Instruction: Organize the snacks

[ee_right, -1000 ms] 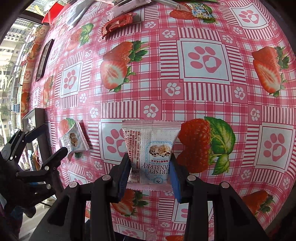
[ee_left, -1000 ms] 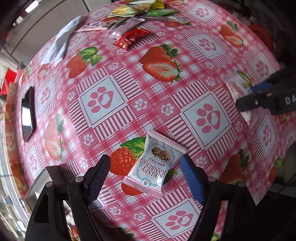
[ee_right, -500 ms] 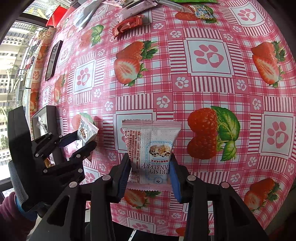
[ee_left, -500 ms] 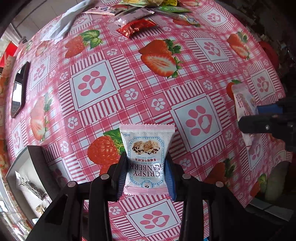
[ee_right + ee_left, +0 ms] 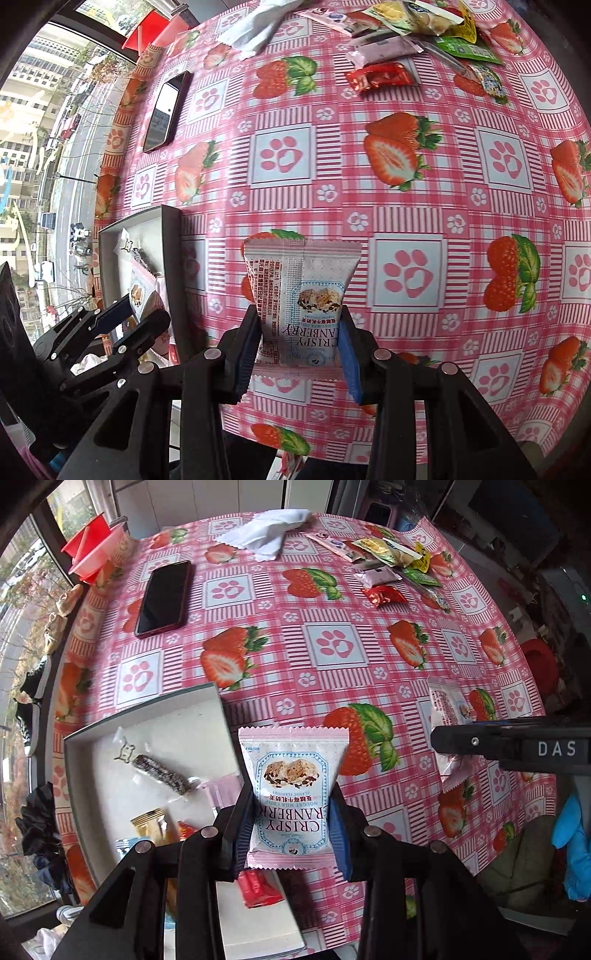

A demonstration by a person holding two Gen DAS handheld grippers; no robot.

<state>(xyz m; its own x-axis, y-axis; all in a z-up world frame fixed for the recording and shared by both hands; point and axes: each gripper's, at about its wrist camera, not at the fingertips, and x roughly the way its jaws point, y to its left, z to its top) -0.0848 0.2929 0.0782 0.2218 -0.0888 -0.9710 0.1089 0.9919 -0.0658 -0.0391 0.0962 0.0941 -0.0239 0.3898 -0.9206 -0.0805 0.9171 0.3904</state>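
Both grippers hold a Crispy Cranberry packet above the strawberry tablecloth.

Left wrist view: the left gripper (image 5: pixel 291 830) clamps a cranberry nougat packet (image 5: pixel 293 790) beside the white tray (image 5: pixel 147 716) of snacks.
Right wrist view: the right gripper (image 5: pixel 299 354) pinches a second cranberry packet (image 5: pixel 303 295) over the tablecloth (image 5: pixel 406 206), right of that tray.

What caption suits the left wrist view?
Left tongs grip a cranberry snack packet above a grey tray.

Phone (image 5: pixel 163 598) left on table (image 5: pixel 332 686), snack pile (image 5: pixel 391 559) far right.
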